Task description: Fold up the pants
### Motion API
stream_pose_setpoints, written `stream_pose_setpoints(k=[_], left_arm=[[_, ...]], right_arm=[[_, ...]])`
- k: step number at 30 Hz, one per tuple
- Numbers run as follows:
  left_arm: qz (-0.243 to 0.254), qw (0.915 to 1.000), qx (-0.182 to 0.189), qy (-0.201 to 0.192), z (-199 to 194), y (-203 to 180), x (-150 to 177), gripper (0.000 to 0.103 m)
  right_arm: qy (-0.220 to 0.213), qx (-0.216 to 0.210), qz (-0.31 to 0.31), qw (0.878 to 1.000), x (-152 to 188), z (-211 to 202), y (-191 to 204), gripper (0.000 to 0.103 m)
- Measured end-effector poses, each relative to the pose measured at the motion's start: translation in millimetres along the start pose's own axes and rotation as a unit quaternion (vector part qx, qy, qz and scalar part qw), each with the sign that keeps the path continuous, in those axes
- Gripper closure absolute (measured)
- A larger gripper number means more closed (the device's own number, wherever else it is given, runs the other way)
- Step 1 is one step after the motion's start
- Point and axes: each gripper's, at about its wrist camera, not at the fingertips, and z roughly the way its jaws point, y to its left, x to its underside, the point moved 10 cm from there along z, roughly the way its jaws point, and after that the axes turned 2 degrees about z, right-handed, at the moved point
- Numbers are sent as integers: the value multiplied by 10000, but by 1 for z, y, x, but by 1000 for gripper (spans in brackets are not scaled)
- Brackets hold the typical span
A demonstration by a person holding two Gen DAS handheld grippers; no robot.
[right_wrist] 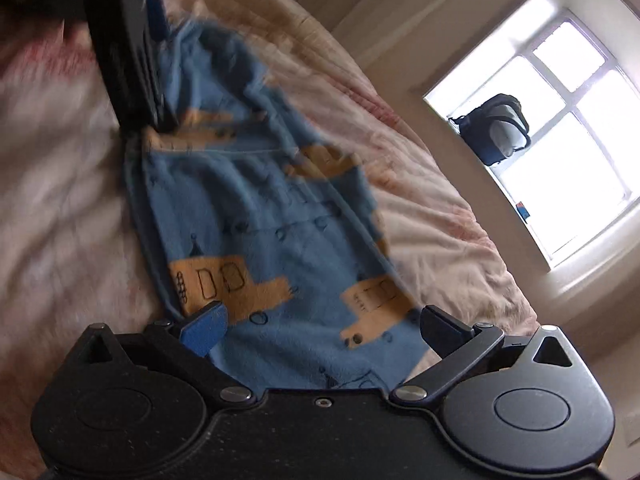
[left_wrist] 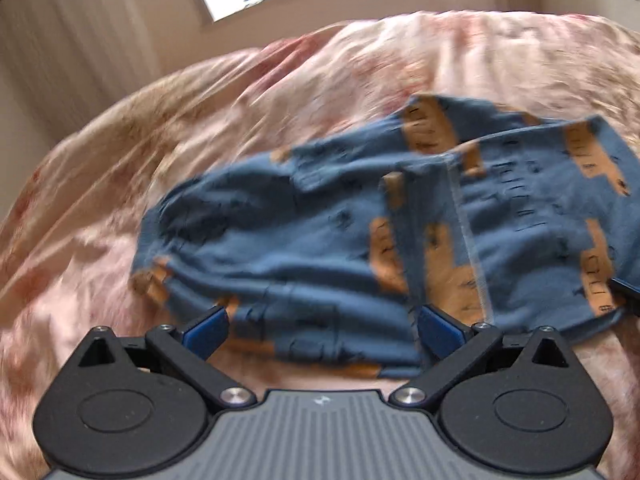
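Small blue pants [left_wrist: 320, 232] printed with orange vehicles lie crumpled and partly folded on a pink floral bedspread [left_wrist: 100, 184]. My left gripper [left_wrist: 322, 330] stands open just above the near edge of the cloth, with nothing between its blue pads. In the right wrist view the same pants [right_wrist: 260, 220] stretch away from my right gripper [right_wrist: 320, 330], which is open over their near end. The left gripper [right_wrist: 132, 56] shows there as a dark body at the far end of the pants. A corner of the right gripper [left_wrist: 626, 288] peeks in at the left view's right edge.
The bedspread [right_wrist: 420, 200] covers the whole bed, with wrinkles all around the pants. Beyond the bed is a pale wall and a bright window [right_wrist: 560, 140] with a dark bag [right_wrist: 496, 128] on its sill.
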Motion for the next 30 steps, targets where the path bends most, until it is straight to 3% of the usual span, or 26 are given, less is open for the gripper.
stream_pose_setpoints(k=[2,4,6,10,12,15,17,18,22,24,26,28,30], left_arm=[[-555,9980,183,251,-1,18,6,0],[-1405,9885,428,359,-4,44,14,0],[-2399,9685,578,347,-4,73,23,0],[-3974,9148,530,496,10,119,41,0],[-4193,9053,545,408,12,129,41,1],[-4013,9155,191,208,12,135,40,0],[-3860,9223,83,182,15,132,39,0],[-3801,9247,87,197,19,131,36,0],[-3694,9293,40,48,13,124,31,0],[-3673,9298,-42,-237,8,123,24,1],[-3578,9323,-227,-486,2,125,19,15],[-3517,9341,-355,-509,3,127,15,20],[-3651,9295,-323,-405,9,130,16,23]], right_arm=[[-103,-33,219,9997,-3,-3,-7,1],[-361,7,597,9976,-12,-12,-19,1],[-534,-65,1138,9920,-24,-17,-31,1],[-679,-567,1666,9821,-64,6,-41,1],[-754,-708,1635,9811,-89,30,-41,1],[-399,-1173,1466,9814,-105,79,-30,1],[-140,-947,1249,9875,-101,108,-27,1],[-193,-1015,1375,9851,-101,113,-28,1],[-369,-1093,2172,9693,-100,89,-44,1],[-430,-1118,2331,9651,-96,68,-44,1],[-352,-958,2294,9680,-86,51,-37,1],[-258,-646,2106,9751,-71,42,-28,1],[-48,-370,1920,9807,-55,43,-16,1]])
